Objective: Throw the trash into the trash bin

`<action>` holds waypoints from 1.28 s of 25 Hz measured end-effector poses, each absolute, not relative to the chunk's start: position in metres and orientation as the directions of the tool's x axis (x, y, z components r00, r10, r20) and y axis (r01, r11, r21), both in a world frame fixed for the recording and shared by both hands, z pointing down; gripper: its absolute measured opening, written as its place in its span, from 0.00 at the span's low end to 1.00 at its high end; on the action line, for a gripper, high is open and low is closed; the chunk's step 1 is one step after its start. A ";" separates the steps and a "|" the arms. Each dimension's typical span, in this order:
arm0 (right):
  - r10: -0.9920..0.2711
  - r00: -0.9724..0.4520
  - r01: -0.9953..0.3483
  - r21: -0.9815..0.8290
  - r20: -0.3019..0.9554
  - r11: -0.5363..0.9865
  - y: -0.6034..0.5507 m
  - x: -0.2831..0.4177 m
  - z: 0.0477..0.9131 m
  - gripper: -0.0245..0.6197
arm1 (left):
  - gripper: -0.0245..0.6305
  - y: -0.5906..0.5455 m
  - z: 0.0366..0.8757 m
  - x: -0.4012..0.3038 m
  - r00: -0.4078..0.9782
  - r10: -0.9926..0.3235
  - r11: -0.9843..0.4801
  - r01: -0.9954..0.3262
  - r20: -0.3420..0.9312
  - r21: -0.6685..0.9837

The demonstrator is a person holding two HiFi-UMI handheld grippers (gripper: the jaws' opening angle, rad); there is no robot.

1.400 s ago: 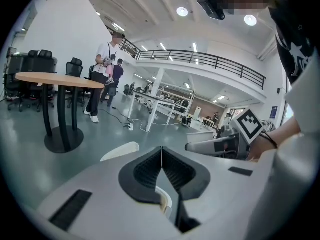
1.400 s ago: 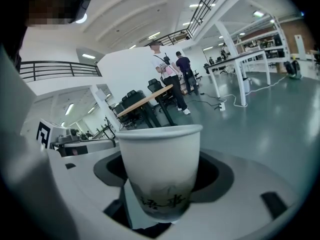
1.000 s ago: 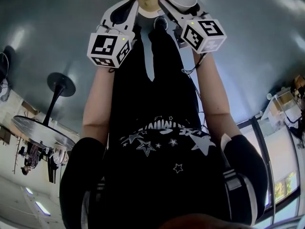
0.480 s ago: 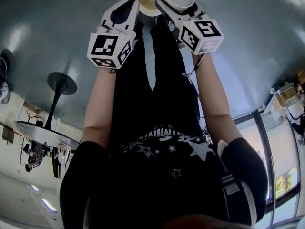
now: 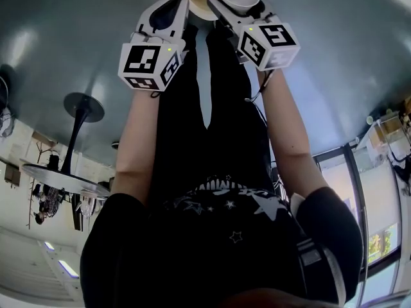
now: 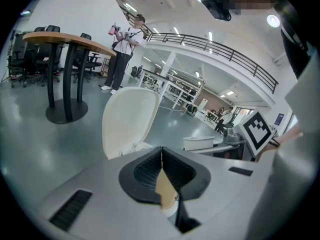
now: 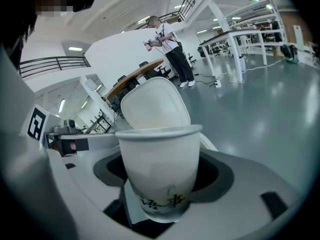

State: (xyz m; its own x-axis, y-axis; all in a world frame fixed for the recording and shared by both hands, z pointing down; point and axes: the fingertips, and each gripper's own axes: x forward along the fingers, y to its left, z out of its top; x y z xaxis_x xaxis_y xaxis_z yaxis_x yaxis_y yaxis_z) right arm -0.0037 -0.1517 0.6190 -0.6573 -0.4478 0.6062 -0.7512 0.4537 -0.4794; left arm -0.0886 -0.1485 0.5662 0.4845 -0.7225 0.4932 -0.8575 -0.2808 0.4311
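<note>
**Black top, white grippers**

The person wears a black top (image 5: 212, 236) with white stars and lettering; its sleeves (image 5: 327, 230) are black with pale stripes. The left gripper (image 5: 172, 10) and right gripper (image 5: 221, 8) have white shells and black ribbed pads (image 6: 142, 171). Behind each one's jaws sits a black-and-white marker cube (image 5: 149, 63) with a green light. A black cable (image 5: 257, 88) runs behind the right cube.

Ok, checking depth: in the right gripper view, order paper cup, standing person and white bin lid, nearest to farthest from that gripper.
1. paper cup, held, centre foreground.
2. white bin lid, raised just behind the cup.
3. standing person, far across the floor.
</note>
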 end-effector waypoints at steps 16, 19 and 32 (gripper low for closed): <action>-0.421 -0.617 -0.775 -0.419 0.664 0.473 -0.156 -0.012 0.667 0.56 | 0.06 -0.150 0.608 -0.098 0.481 -0.683 -0.246 -0.860 0.550 0.447; -0.419 -0.611 -0.779 -0.420 0.671 0.465 -0.154 -0.009 0.677 0.56 | 0.06 -0.151 0.619 -0.097 0.475 -0.676 -0.238 -0.865 0.564 0.443; -0.365 -0.617 -0.770 -0.439 0.697 0.463 -0.142 -0.009 0.706 0.56 | 0.06 -0.143 0.656 -0.084 0.483 -0.633 -0.228 -0.863 0.605 0.450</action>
